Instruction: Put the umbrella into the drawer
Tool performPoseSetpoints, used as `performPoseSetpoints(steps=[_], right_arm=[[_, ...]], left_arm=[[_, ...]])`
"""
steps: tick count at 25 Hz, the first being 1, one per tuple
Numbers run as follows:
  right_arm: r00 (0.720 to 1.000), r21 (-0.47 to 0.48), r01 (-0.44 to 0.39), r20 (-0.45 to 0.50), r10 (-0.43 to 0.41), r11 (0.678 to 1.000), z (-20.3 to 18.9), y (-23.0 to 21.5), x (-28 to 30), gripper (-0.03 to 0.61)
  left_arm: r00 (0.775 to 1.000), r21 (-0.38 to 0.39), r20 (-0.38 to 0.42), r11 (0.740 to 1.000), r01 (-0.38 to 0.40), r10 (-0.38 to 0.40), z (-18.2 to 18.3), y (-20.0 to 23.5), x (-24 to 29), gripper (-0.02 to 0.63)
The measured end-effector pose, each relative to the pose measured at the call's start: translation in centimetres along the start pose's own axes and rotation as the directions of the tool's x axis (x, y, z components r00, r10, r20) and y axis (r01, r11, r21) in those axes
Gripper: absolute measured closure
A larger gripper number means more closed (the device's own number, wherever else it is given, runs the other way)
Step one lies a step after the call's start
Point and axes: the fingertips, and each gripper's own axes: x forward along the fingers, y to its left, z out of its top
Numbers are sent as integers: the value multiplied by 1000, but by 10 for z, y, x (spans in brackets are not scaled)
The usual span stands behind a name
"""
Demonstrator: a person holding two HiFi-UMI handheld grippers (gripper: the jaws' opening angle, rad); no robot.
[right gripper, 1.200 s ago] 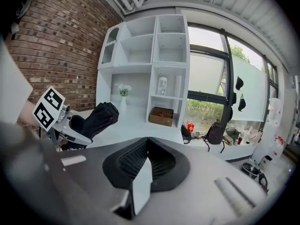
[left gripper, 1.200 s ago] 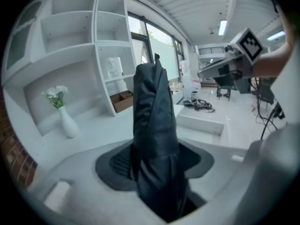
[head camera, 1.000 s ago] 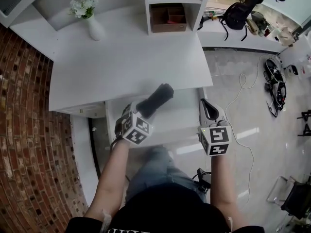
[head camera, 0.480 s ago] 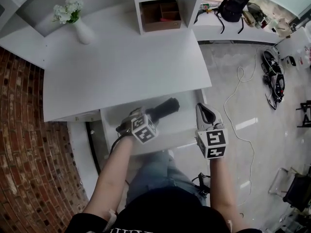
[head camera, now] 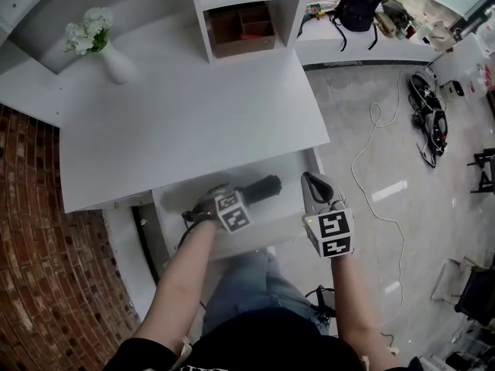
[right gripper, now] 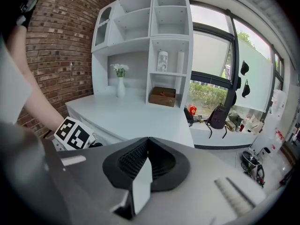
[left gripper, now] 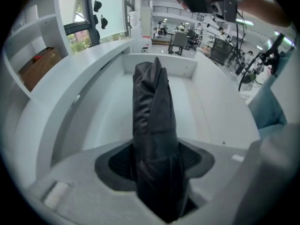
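A black folded umbrella (head camera: 259, 189) lies low in the open white drawer (head camera: 175, 199) under the desk's front edge, its free end pointing right. My left gripper (head camera: 219, 198) points steeply down into the drawer and is shut on the umbrella's near end. In the left gripper view the umbrella (left gripper: 152, 107) runs out from between the pads along the drawer floor (left gripper: 110, 121). My right gripper (head camera: 313, 184) hovers by the drawer's right corner, shut with nothing in it. In the right gripper view its jaws (right gripper: 147, 142) meet, and the left gripper's marker cube (right gripper: 75, 134) shows at left.
The white desk top (head camera: 186, 114) carries a vase of white flowers (head camera: 100, 45) and a shelf unit holding a brown box (head camera: 240, 29). A brick wall (head camera: 39, 246) stands at left. On the floor at right lie a white cable (head camera: 371, 153) and gear.
My left gripper has sunk into the drawer with the umbrella, which has tipped from slanting up to lying nearly flat. The right gripper has dropped a little.
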Motion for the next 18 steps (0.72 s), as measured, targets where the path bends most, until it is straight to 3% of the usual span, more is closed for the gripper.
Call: performPoseSetpoints(steps=[7, 12, 14, 18], right_arm=[[1000, 9, 4, -23, -4, 1000, -12, -1, -2, 575], [1000, 10, 5, -27, -5, 1000, -15, 0, -7, 575], [1000, 8, 4, -25, -4, 1000, -15, 2, -8, 575], [1000, 3, -3, -13, 3, 1000, -12, 4, -13, 575]], left_arm=[[995, 44, -94, 998, 41, -37, -8, -8, 24, 356], [996, 40, -80, 999, 36, -33, -2, -6, 27, 341], [997, 19, -72, 999, 25, -24, -1, -3, 24, 297], [998, 6, -66, 1000, 8, -8, 1, -3, 16, 136]])
